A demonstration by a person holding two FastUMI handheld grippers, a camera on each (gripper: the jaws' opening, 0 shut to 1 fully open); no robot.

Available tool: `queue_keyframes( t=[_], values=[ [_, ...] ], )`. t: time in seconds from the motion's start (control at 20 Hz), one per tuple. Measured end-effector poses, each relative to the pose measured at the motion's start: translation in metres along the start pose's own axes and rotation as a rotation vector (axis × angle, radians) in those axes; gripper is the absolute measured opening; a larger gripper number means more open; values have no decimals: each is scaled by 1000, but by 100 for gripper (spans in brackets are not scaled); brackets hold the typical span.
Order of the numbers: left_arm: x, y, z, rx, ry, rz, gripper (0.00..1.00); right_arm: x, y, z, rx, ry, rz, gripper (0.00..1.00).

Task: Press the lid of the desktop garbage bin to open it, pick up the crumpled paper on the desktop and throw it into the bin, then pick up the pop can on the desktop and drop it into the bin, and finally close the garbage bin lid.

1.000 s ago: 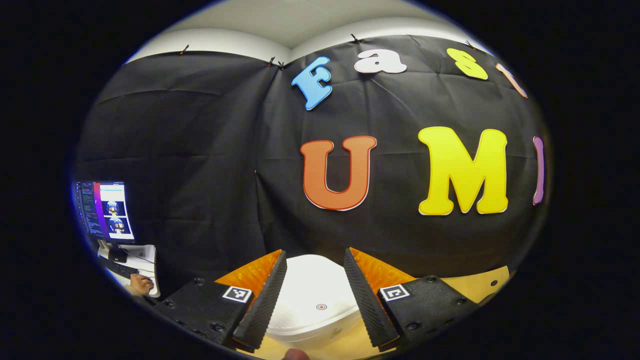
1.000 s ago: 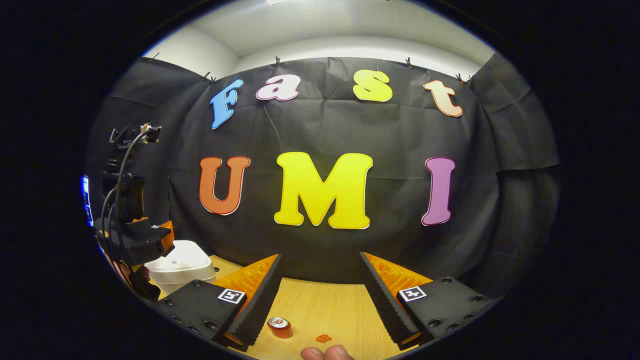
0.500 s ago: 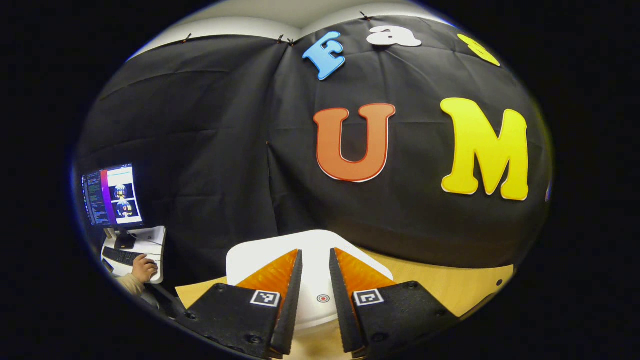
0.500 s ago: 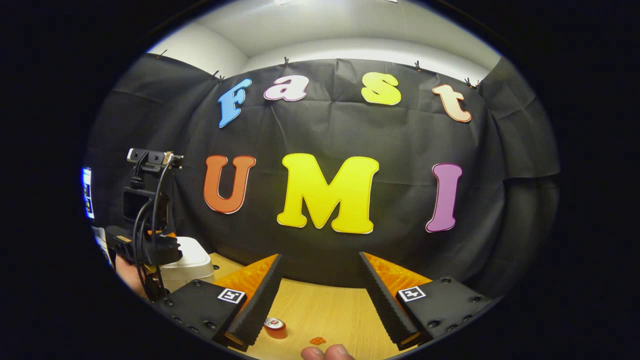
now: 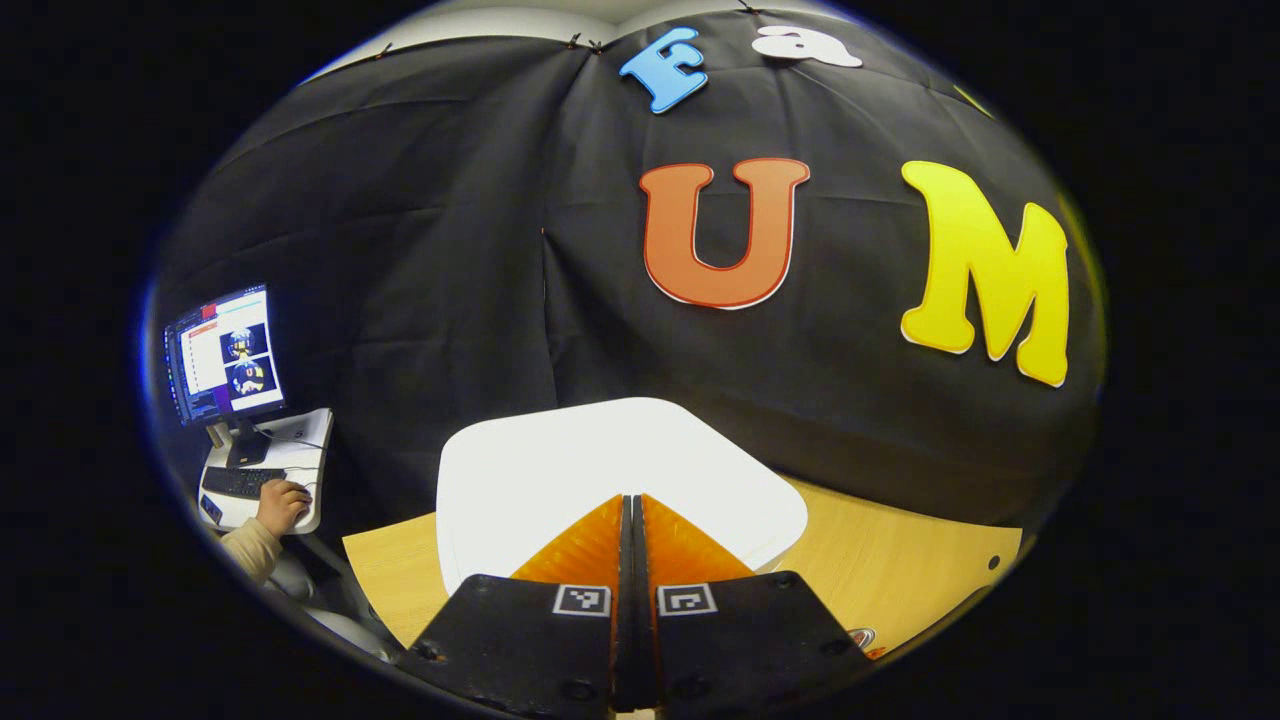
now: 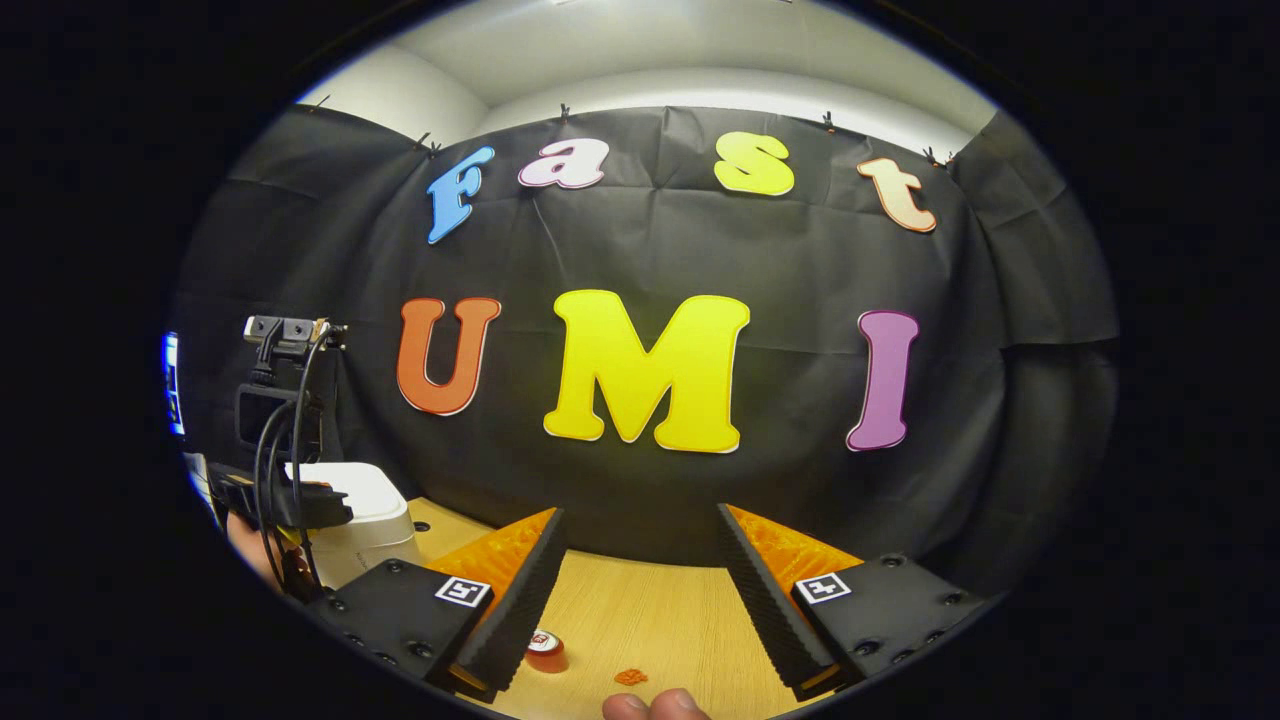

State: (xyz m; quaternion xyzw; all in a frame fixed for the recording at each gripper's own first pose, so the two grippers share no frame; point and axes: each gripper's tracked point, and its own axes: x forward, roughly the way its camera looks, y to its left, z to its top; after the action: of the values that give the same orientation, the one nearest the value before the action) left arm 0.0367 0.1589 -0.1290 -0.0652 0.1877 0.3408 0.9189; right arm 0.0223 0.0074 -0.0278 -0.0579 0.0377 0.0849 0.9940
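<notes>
The garbage bin's white lid (image 5: pixel 600 460) lies directly under and ahead of my left gripper (image 5: pixel 631 520), jaws pressed together over it, while my right gripper (image 6: pixel 634 560) waits wide apart above the worktop (image 6: pixel 650 620).

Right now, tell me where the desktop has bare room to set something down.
Bare wood lies between the right gripper fingers toward the cloth wall, and right of the white bin. The near edge holds the pop can and an orange scrap.
</notes>
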Motion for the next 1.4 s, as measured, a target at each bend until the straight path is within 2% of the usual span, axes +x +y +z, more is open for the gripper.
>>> queue_keyframes(
  t=[0.1, 0.3, 0.6, 0.7, 0.85, 0.9, 0.95, 1.05, 1.2, 1.3, 1.35, 1.4],
  values=[
    [1, 2, -2, 46, 16, 13, 3, 0, 0, -5, 9, 9, -4, 92],
    [1, -1, -7, 11, 24, 17, 4, 1, 0, -9, 32, 19, -14, 92],
    [-1, -2, 9, 89, -40, 18, 4, -1, -2, -7, 8, 6, -22, 94],
    [-7, -4, 12, 45, -47, -6, 4, -4, -9, -4, 6, -3, -37, 94],
    [-27, -16, 37, 11, -127, -90, 6, -9, -16, -3, 16, -3, -58, 94],
    [-35, -22, 46, 16, -159, -128, 17, -10, -17, -3, 18, -4, -62, 94],
    [-45, -28, 58, 29, -204, -164, 34, -12, -19, -3, 21, -7, -66, 92],
    [-62, -31, 74, 35, -279, -217, 53, -13, -19, -4, 34, -5, -68, 94],
    [-76, -34, 84, 62, -321, -270, 57, -17, -21, -3, 41, -8, -63, 94],
    [-84, -40, 86, 64, -329, -322, 65, -18, -24, -5, 39, -9, -66, 92],
    [-87, -39, 87, 66, -338, -329, 73, -19, -26, -5, 40, -9, -68, 92],
    [-91, -35, 88, 70, -351, -330, 77, -20, -29, -8, 43, -4, -69, 92]
  ],
)
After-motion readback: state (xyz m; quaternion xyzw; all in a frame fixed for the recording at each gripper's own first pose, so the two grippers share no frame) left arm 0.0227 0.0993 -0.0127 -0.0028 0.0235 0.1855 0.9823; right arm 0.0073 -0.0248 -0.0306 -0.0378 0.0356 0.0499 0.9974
